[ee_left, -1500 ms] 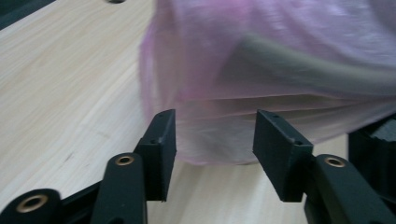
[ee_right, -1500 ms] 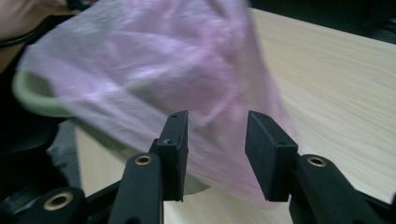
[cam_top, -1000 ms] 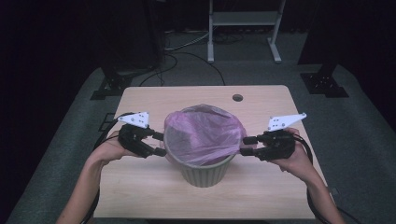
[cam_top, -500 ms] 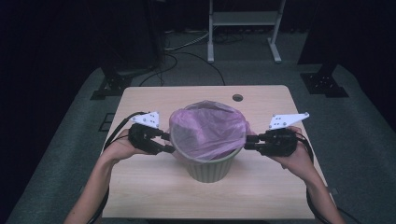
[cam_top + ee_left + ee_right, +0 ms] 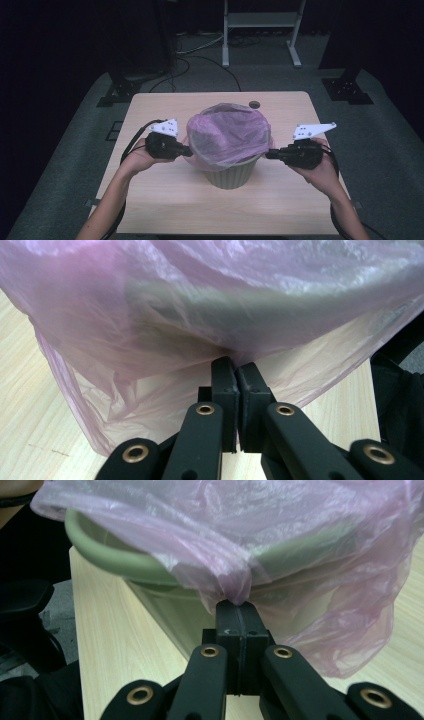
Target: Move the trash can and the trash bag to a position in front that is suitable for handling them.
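A pale green bin (image 5: 233,175) stands mid-table, lined with a thin pink plastic bag (image 5: 227,134) that drapes over its rim. My left gripper (image 5: 190,150) is at the bin's left side; its jaws have just been closing and now pinch the bag's hanging edge (image 5: 165,385). My right gripper (image 5: 267,154) is at the bin's right side, its jaws also just closed, pinching a gathered fold of the bag (image 5: 235,587) below the green rim (image 5: 115,557). Both grippers (image 5: 235,371) (image 5: 235,607) point level at the bin.
The wooden table (image 5: 165,200) has bare room in front of the bin and along both sides. A small dark round disc (image 5: 254,104) lies near the far edge. Behind the table are a white stand (image 5: 260,30) and cables on the dark floor.
Both grippers' jaws have shut on the bag's edge. The left gripper has moved inward toward the bin. The bag now bulges higher over the rim.
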A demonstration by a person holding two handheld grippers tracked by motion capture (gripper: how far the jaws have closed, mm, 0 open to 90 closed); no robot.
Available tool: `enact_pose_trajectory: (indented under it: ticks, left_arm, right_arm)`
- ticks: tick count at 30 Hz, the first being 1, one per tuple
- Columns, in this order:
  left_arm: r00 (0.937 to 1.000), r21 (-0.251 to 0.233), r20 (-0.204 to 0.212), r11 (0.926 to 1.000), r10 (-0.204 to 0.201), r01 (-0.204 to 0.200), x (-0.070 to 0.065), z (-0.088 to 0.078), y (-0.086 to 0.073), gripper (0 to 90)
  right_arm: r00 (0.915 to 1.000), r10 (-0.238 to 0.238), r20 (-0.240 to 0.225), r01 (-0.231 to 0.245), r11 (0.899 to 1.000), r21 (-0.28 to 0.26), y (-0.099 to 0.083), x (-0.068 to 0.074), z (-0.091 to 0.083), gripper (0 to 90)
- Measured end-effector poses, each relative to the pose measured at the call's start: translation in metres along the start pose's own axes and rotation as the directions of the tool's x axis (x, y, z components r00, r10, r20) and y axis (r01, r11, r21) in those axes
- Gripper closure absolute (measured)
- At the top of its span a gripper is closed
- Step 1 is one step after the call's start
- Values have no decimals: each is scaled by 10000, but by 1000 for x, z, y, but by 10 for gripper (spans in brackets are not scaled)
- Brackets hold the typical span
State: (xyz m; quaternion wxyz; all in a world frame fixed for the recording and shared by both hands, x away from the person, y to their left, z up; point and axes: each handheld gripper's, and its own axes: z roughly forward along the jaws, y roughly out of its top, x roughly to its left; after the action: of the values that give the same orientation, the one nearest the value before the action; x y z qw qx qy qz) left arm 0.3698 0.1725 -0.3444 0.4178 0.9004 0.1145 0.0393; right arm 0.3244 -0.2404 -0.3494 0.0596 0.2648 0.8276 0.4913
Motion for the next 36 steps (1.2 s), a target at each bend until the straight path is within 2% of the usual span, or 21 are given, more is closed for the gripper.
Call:
enact_pose_trajectory:
  ticks: [9, 17, 21, 24, 28, 29, 30, 31, 32, 33, 35, 36]
  left_arm:
    - [9995, 65, -14, 9995, -317, 317, 1, 0, -16, 900]
    - [9990, 134, 196, 9992, -390, 387, -1, 8, -26, 900]
    - [9988, 537, 213, 9976, -448, 436, -1, 17, -33, 900]
    - [9978, 666, 222, 9960, -618, 602, 1, 23, -40, 900]
    - [9968, 559, 308, 9958, -742, 724, 2, 21, -44, 900]
    - [9962, 476, 344, 9958, -798, 782, 1, 18, -43, 867]
    - [9965, 435, 357, 9963, -751, 736, 1, 15, -42, 867]
    - [9966, 388, 368, 9967, -731, 717, 0, 11, -40, 840]
    - [9967, 328, 353, 9968, -736, 725, -1, 7, -39, 775]
    - [9967, 276, 349, 9970, -731, 721, -2, 3, -37, 775]
    - [9973, 173, 251, 9975, -694, 689, -3, -4, -35, 719]
    - [9968, -100, 270, 9971, -754, 756, -4, -11, -31, 654]
  right_arm:
    - [9993, 179, -313, -173, 9997, 194, -15, 0, 3, 900]
    - [9983, 273, -518, -237, 9973, 690, -25, 1, 16, 900]
    - [9984, 312, -473, -261, 9942, 1041, -33, 1, 23, 900]
    - [9981, 435, -446, -370, 9899, 1372, -42, -2, 30, 900]
    - [9973, 528, -513, -451, 9888, 1423, -48, -3, 31, 900]
    - [9954, 680, -669, -592, 9904, 1253, -49, -5, 25, 830]
    - [9954, 680, -669, -592, 9904, 1253, -49, -5, 25, 830]
    - [9933, 764, -863, -665, 9914, 1125, -49, -6, 22, 782]
    - [9921, 823, -947, -741, 9934, 877, -48, -7, 12, 696]
    - [9921, 823, -947, -741, 9934, 877, -48, -7, 12, 696]
    - [9908, 777, -1104, -702, 9951, 700, -47, -7, 4, 652]
    - [9921, 693, -1043, -658, 9972, 363, -43, -6, -6, 605]
